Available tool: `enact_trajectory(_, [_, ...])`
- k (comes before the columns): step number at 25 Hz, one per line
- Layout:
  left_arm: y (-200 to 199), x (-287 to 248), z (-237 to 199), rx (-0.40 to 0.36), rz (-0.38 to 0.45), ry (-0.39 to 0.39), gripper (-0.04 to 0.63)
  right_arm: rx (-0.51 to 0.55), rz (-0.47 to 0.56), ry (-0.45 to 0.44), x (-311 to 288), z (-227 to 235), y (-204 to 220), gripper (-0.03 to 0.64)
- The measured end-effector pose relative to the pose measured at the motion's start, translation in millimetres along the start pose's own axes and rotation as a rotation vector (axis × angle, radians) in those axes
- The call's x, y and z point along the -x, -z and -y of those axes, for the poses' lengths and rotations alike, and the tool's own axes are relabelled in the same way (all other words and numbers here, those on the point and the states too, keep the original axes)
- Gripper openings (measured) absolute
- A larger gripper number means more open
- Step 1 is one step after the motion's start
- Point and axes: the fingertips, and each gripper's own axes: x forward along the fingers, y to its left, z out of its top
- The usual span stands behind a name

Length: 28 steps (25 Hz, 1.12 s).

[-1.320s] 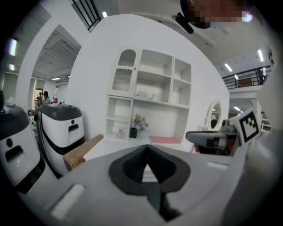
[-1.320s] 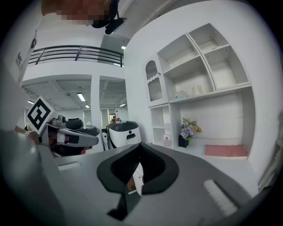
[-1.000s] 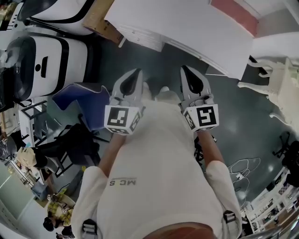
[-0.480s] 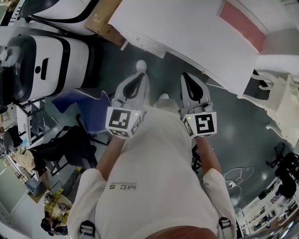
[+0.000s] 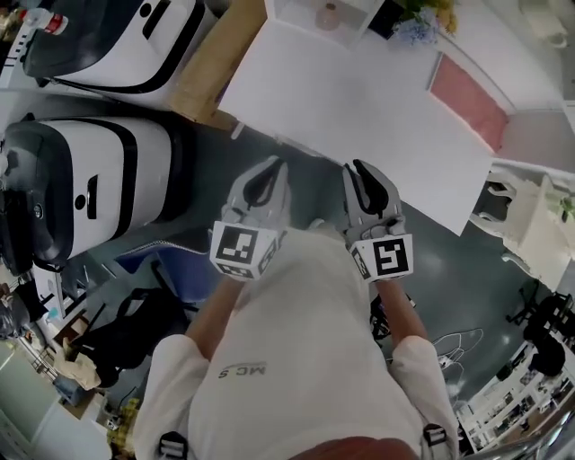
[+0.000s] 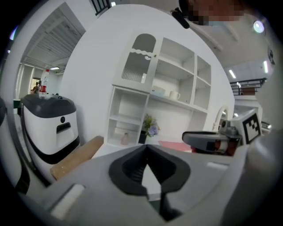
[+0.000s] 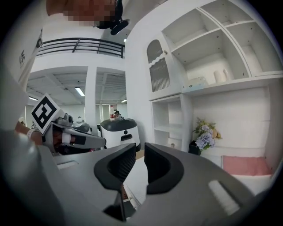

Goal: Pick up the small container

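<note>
A small pinkish container (image 5: 329,13) (image 6: 125,138) stands in the lowest compartment of a white shelf unit (image 6: 146,97) at the far edge of a white table (image 5: 359,99). Both grippers are held side by side in front of my chest, short of the table's near edge and far from the container. My left gripper (image 5: 269,167) (image 6: 146,147) is shut, its tips touching and nothing between them. The jaws of my right gripper (image 5: 359,171) (image 7: 140,151) are opening, with a narrow gap and nothing between them.
A pink mat (image 5: 467,103) lies on the table's right part, and a pot of flowers (image 5: 422,22) stands beside the shelf. Two white-and-black machines (image 5: 81,180) and a brown cardboard box (image 5: 202,76) stand on the left. A white chair (image 5: 530,216) is on the right.
The view has moved forward: the table is nearer and the shelf with the container and flowers has come into sight. The right gripper's jaws have parted slightly.
</note>
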Motion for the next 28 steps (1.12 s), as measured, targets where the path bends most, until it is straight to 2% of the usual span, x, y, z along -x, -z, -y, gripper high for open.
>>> enact_trajectory(5, [-33.1, -42.8, -59.6, 0.004, 0.002, 0.053, 0.002, 0.002, -0.013, 0.038, -77.4, 18.8, -15.5, 0.069])
enact_trajectory(10, [-50.0, -77.4, -100.5, -0.003, -0.006, 0.054, 0.002, -0.023, 0.008, 0.117, -135.3, 54.9, -23.1, 0.069])
enact_trajectory(19, [-54.5, -131.3, -126.6, 0.006, -0.017, 0.015, 0.002, -0.055, 0.023, 0.141, -203.4, 98.5, -19.4, 0.072])
enact_trajectory(28, [-42.8, -177.0, -150.4, 0.036, -0.029, 0.003, 0.002, -0.019, 0.032, 0.117, -269.0, 118.2, -4.9, 0.086])
